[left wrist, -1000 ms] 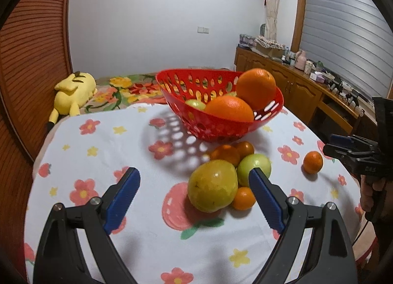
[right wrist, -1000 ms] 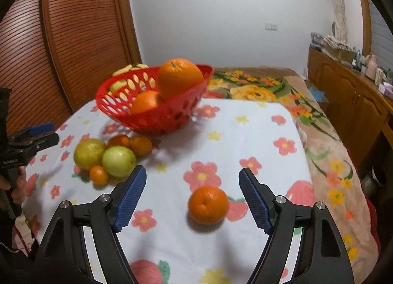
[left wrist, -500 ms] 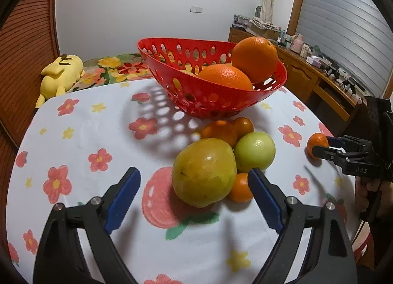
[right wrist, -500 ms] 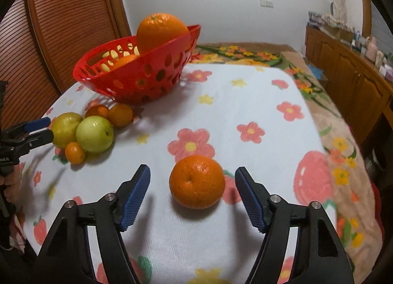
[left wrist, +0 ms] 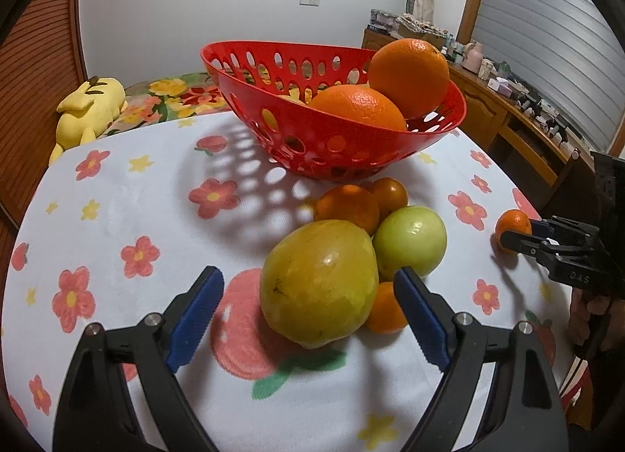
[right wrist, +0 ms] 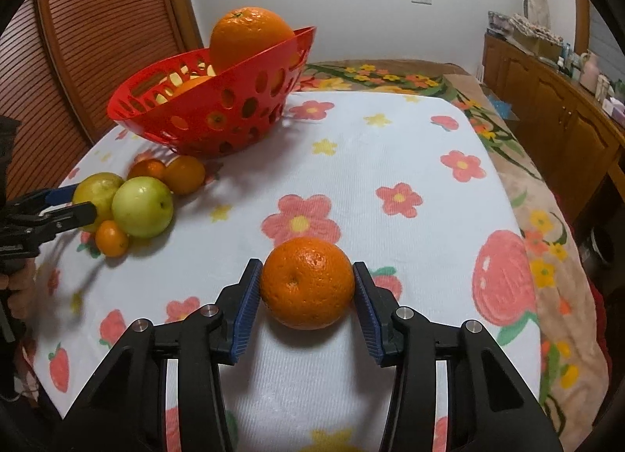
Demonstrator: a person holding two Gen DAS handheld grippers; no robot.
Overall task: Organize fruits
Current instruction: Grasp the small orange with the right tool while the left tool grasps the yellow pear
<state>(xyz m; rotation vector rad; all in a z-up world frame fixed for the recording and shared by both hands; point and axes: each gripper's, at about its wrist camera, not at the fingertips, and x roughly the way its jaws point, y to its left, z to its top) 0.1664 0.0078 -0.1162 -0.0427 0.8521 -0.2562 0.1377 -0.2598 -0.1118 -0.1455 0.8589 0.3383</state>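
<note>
You've got the basket (right wrist: 211, 116) at the back of the table (right wrist: 390, 163), fruit cluster (right wrist: 133, 202) before it, lone orange (right wrist: 307, 282) right.

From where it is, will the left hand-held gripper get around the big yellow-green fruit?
Probably yes. The left hand-held gripper is open wider than the yellow-green fruit, which sits just ahead. The small orange and green apple touching it may get nudged.
</note>
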